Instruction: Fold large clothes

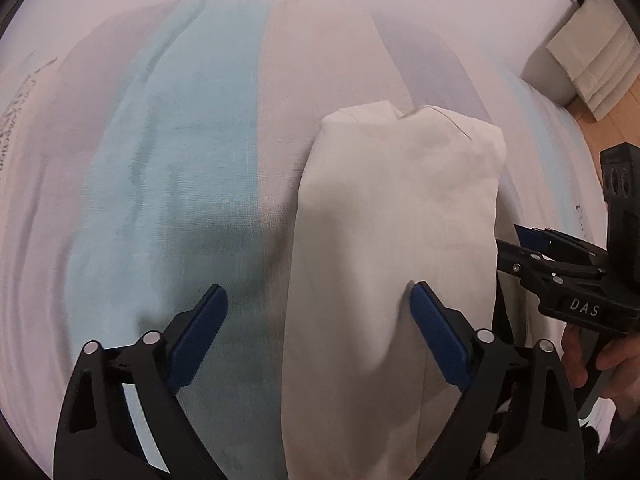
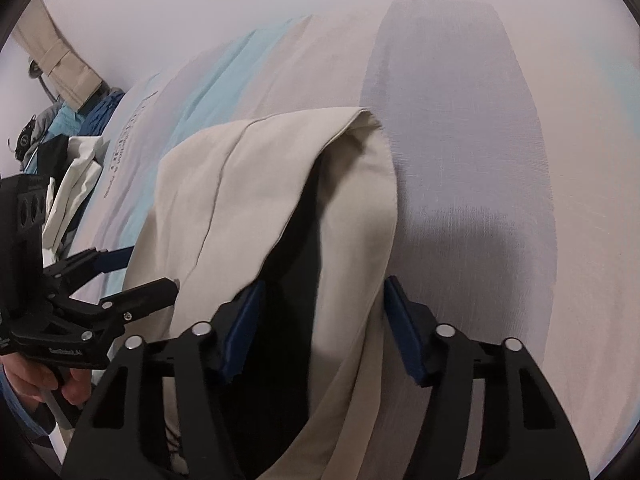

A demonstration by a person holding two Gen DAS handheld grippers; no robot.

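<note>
Two grippers work over one cream garment (image 1: pixel 400 240) that lies folded into a long narrow strip on a striped bed sheet (image 1: pixel 180 160), its far end a rounded fold.

In the left wrist view, the left gripper (image 1: pixel 316 292) has its blue-padded fingers (image 1: pixel 200 332) spread wide. The right pad rests against the top of the cloth near its near end, and the left pad sits over the bare sheet, on the pale blue stripe. Nothing is pinched between them. The right gripper (image 1: pixel 508 240) comes in from the right edge, its tips at the right side of the strip; from here I cannot tell how its fingers stand.

In the right wrist view, the right gripper (image 2: pixel 324 284) also has its fingers (image 2: pixel 404 328) spread apart. The cloth (image 2: pixel 240 184) hangs lifted in front of it, a dark opening showing under the raised edge, and one drooping layer falls between the two pads without being squeezed. The left gripper (image 2: pixel 136 268) shows at the left, fingers parted, beside the strip's left edge.

A heap of other clothes (image 2: pixel 68 168) lies at the far left, and folded white cloth (image 1: pixel 596 64) sits beyond the bed's far right corner.
</note>
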